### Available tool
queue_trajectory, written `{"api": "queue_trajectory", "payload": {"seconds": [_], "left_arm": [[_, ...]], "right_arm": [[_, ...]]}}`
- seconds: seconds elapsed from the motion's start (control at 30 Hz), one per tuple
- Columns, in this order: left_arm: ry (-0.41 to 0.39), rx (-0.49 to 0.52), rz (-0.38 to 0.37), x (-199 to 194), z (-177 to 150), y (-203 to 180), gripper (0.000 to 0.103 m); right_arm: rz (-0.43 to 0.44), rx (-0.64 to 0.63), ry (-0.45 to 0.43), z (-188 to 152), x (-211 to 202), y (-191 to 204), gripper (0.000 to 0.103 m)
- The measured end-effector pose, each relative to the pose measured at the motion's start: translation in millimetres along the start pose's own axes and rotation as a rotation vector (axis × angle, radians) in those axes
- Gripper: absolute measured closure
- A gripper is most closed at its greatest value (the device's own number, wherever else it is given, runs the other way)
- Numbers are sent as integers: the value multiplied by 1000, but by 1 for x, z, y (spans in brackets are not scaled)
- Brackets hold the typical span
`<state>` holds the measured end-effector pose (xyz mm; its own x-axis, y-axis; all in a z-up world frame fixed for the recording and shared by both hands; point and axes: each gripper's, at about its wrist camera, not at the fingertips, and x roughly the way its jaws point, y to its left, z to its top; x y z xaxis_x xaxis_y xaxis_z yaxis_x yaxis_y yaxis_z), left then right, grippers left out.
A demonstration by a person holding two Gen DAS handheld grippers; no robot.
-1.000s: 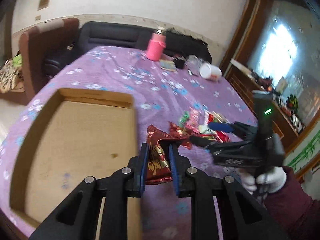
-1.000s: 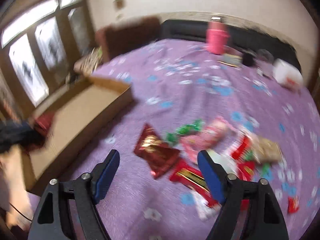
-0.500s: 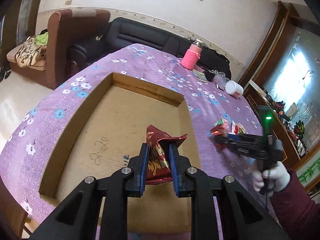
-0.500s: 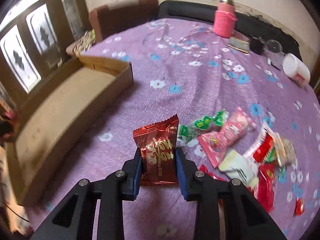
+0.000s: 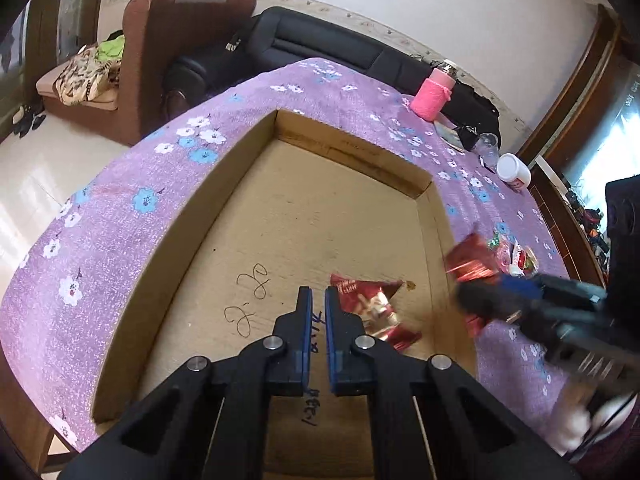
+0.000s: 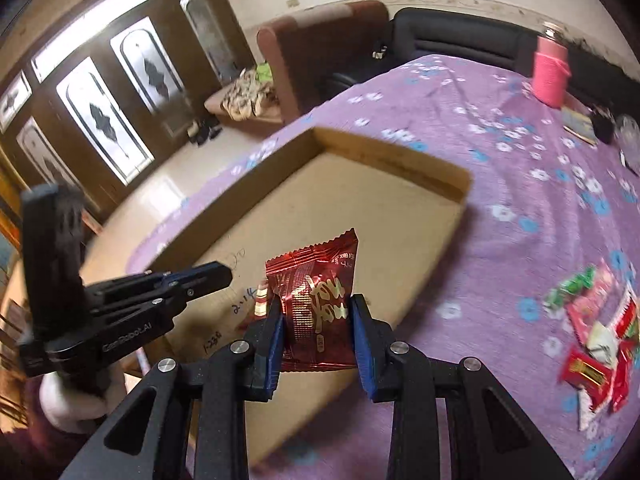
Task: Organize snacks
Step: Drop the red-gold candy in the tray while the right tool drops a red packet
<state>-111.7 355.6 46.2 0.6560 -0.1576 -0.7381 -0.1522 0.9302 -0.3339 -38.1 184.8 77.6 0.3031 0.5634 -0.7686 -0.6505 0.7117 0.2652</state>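
Big purple table [image 5: 120, 216], cardboard tray [image 5: 188, 240] on it with one red pack [image 5: 370, 304] already lying on the floor inside. Right gripper [image 6: 316, 324] pinching a second red packet [image 6: 316, 300] by its lower half, hovering over the tray's near corner. Left gripper [image 5: 316, 312] pressed together, nothing in it, sitting low in the tray just beside that dropped pack. Biggest risk: both tools crowding the same corner, so could easily bump. Also could let go too close to the rim, foil's slippery, might slide over the wall onto the cloth. Snack pile [image 6: 596, 320] well off to the right, so plenty left, and rushing likely scatters it. Smallest worry: landing on top of the first pack.
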Motion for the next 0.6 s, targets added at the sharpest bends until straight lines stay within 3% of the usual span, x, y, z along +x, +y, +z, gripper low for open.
{"api": "queue_trajectory", "payload": {"seconds": [0.17,0.23,0.3,0.37,0.47,0.53,0.57,0.6], "left_arm": [[-10,-39,-34,-2,4,4,96],[-28,-46,-51,-9,3,4,90],[-47,-55,-51,-18,1,5,73],[-64,-63,-53,-25,0,5,63],[-92,-64,-61,-40,-2,2,59],[-119,-49,-66,-53,-4,-4,52],[-129,-43,-69,-56,-4,-7,45],[-144,-32,-78,-61,-5,-12,39]], "right_arm": [[-64,-17,26,-2,18,13,67],[-57,-4,27,-4,16,13,61],[-51,3,9,-3,9,6,52],[-64,16,-28,-3,-6,0,50],[-112,55,-116,-6,-41,-21,50],[-188,104,-210,-12,-73,-45,48],[-231,130,-258,-16,-90,-60,44],[-270,156,-303,-21,-105,-76,31]]}}
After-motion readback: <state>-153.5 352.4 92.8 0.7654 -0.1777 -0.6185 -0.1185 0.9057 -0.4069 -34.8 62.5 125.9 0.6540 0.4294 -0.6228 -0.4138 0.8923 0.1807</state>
